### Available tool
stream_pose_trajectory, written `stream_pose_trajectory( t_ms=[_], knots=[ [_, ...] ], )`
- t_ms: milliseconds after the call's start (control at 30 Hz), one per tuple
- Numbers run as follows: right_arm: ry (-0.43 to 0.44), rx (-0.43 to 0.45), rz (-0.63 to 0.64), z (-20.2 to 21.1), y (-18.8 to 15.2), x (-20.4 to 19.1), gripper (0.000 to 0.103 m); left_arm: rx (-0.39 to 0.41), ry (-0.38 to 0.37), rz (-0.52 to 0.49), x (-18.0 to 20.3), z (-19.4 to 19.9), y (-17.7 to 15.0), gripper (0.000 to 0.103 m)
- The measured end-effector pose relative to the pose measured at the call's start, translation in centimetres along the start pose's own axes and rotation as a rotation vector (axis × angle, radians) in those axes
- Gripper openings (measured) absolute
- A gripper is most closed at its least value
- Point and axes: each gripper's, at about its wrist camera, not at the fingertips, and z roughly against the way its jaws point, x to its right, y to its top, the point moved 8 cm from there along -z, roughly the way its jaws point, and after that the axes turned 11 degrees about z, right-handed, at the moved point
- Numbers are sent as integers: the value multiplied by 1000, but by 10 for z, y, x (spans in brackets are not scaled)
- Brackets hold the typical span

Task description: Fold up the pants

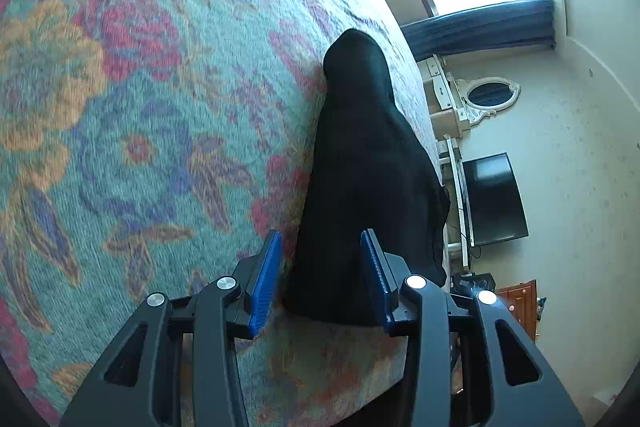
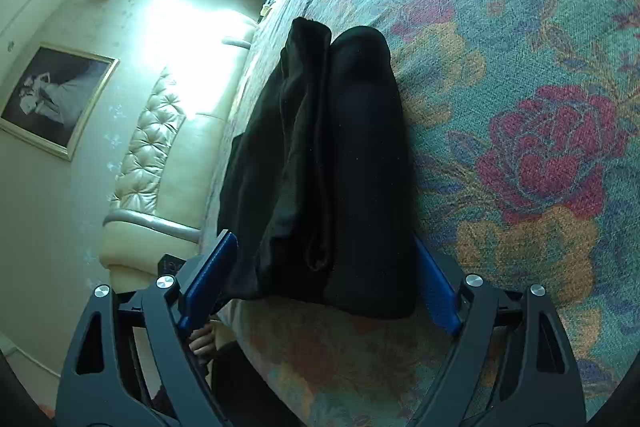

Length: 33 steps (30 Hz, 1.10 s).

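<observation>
Both the left tool [image 1: 320, 279] and right tool [image 2: 320, 283] gape wide astride black pants [image 2: 332, 167] at 12 o'clock on the floral bed [image 1: 120, 87].

The left gripper [image 1: 320, 279] has two black plastic arms with triangular cut-outs, joined by linkage bars. Four round silver screw heads mark the pivots. Each finger carries a flat blue pad [image 1: 265, 283] with a finely ribbed face. The right gripper [image 2: 320, 287] is built the same: matt black arms, triangular openings, silver pivot screws and blue pads [image 2: 206, 281]. Below its left-hand arm a patch of bare skin shows, the person's hand [image 2: 204, 341].
</observation>
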Motion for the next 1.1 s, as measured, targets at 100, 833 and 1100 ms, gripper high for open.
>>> stream_pose_trajectory(
  t_ms=[100,833,1100],
  knots=[
    [-37,27,13,-1,-5,-1,85,13,-33,22,-2,-2,-6,42],
    [-2,16,-77,5,-14,5,38,65,18,13,3,-22,-13,43],
    [74,42,-104,23,-7,1,31,98,113,-53,3,-11,-19,32]
  ],
)
